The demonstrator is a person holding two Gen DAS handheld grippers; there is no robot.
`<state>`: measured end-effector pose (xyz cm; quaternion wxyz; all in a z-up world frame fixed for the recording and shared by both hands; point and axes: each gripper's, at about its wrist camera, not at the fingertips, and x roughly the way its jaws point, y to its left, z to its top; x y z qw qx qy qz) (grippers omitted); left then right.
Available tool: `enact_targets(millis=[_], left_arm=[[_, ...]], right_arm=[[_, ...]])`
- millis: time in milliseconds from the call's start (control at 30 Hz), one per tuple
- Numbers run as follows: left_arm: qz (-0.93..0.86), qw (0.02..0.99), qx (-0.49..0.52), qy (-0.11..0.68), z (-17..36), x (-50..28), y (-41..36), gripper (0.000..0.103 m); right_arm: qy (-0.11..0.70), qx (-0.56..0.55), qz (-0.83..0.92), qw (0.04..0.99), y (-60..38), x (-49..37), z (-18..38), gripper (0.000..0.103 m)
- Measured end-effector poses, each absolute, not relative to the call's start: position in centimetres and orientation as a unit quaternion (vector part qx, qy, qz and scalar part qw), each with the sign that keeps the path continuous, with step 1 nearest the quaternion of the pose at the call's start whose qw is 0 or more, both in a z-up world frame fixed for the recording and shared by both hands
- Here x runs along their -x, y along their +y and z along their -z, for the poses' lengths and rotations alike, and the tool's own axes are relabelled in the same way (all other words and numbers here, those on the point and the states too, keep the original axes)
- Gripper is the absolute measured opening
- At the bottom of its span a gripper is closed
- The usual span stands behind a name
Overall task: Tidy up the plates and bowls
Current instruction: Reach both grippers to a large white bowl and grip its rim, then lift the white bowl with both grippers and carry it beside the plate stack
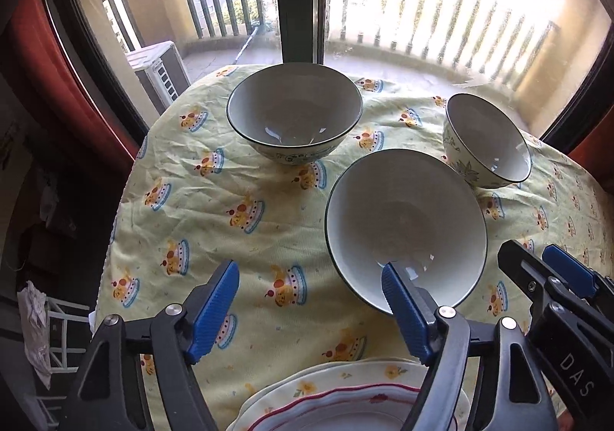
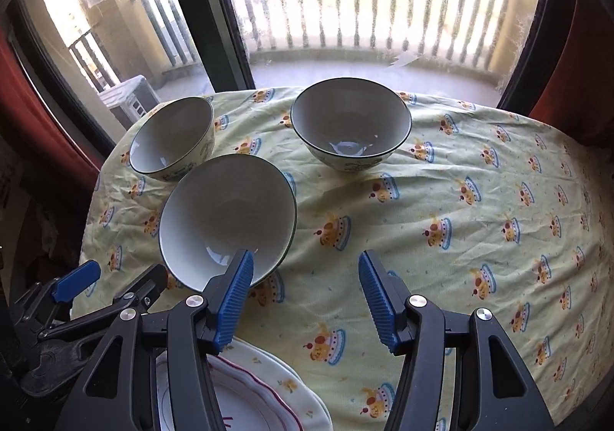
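plates under both claws | left claw, right claw parted, empty | nearest bowl just ahead

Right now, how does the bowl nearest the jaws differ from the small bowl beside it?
The nearest bowl is wider and shallower; the small bowl is narrower and deeper. The nearest bowl sits close to the stacked plates; the small bowl stands farther back, toward the window. The small bowl shows a leaf pattern on its outer wall; the nearest bowl's outer wall is hidden. Both are upright, empty, pale inside, with a dark rim, on the patterned tablecloth.
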<state>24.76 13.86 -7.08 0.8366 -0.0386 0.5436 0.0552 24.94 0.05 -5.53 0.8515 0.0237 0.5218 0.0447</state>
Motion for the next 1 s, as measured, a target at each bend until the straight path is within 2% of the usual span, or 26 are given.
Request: enact_targets(millis=[200, 267, 333, 500, 567, 600, 1000], left_arm=[[-0.050, 0.830, 0.049, 0.553, 9.1, -27.5, 13.5, 0.065], [-0.044, 0.825, 0.048, 0.561, 9.9, -28.1, 13.3, 0.055], [-0.040, 0.823, 0.045, 0.565, 10.5, -28.5, 12.9, 0.051], [-0.045, 0.822, 0.041, 0.565, 11.5, -29.0, 12.7, 0.041], [-0.041, 0.821, 0.040, 0.568, 11.7, -29.1, 12.6, 0.031], [-0.036, 0.820, 0.041, 0.570, 11.8, -29.2, 12.5, 0.029], [-0.028, 0.826, 0.037, 0.562, 10.0, -27.8, 12.3, 0.026]], right_arm=[[0.524, -0.035, -0.056, 0.849, 0.0, -28.3, 7.3, 0.057], [0.528, -0.038, -0.063, 0.846, 0.2, -29.2, 8.0, 0.049], [0.531, -0.039, -0.070, 0.843, 0.5, -29.9, 8.6, 0.046], [0.542, -0.046, -0.084, 0.835, 1.2, -30.8, 10.2, 0.030], [0.548, -0.051, -0.085, 0.830, 1.2, -31.0, 10.7, 0.019], [0.550, -0.052, -0.083, 0.830, 1.3, -31.1, 10.9, 0.018], [0.537, -0.046, -0.068, 0.839, 1.3, -29.6, 9.0, 0.014]])
